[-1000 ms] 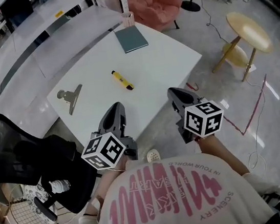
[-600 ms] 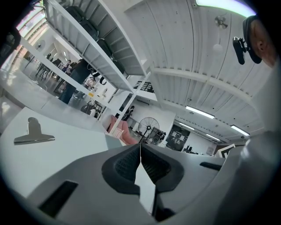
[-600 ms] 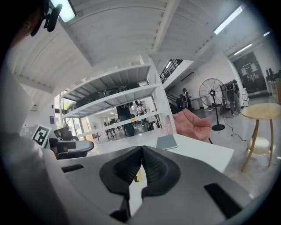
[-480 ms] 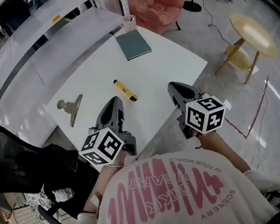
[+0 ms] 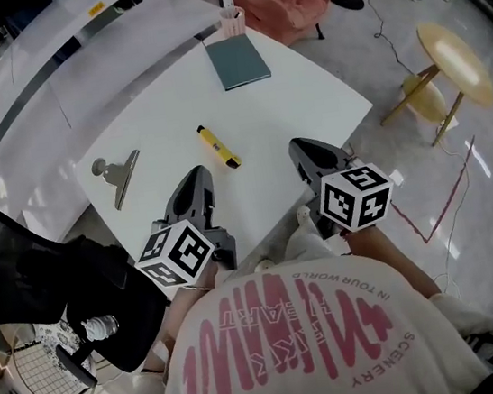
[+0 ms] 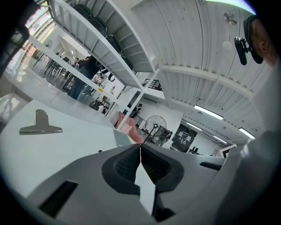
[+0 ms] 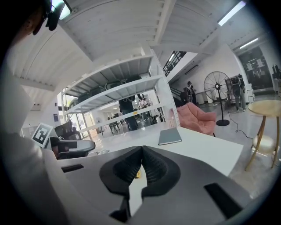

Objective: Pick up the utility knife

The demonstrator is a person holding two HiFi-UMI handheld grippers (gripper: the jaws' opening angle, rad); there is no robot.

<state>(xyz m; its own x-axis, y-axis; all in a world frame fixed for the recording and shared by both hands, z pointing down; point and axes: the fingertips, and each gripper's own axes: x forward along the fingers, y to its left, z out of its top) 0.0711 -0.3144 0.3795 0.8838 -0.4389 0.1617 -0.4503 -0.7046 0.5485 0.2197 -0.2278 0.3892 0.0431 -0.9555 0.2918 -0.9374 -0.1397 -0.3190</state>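
Observation:
The yellow utility knife [image 5: 218, 146] lies flat on the white table [image 5: 305, 92], near its middle. My left gripper [image 5: 199, 178] hovers over the table's near part, just short of the knife and slightly to its left, jaws shut and empty. My right gripper [image 5: 300, 148] hangs at the near right edge, to the knife's right, also shut and empty. In the left gripper view the jaws [image 6: 140, 147] meet tip to tip. In the right gripper view the jaws [image 7: 142, 150] are closed, and a sliver of the yellow knife [image 7: 138, 174] shows through the gap below the tips.
A metal binder clip [image 5: 117, 175] lies at the table's left, a teal notebook [image 5: 237, 61] at the far side, with a pink holder [image 5: 232, 21] beyond it. A black office chair [image 5: 30, 276] stands at the left, a round wooden side table [image 5: 455, 62] at the right.
Both grippers have moved forward together, from off the table's near corner to over its near part, closer to the knife. Their jaws stayed shut.

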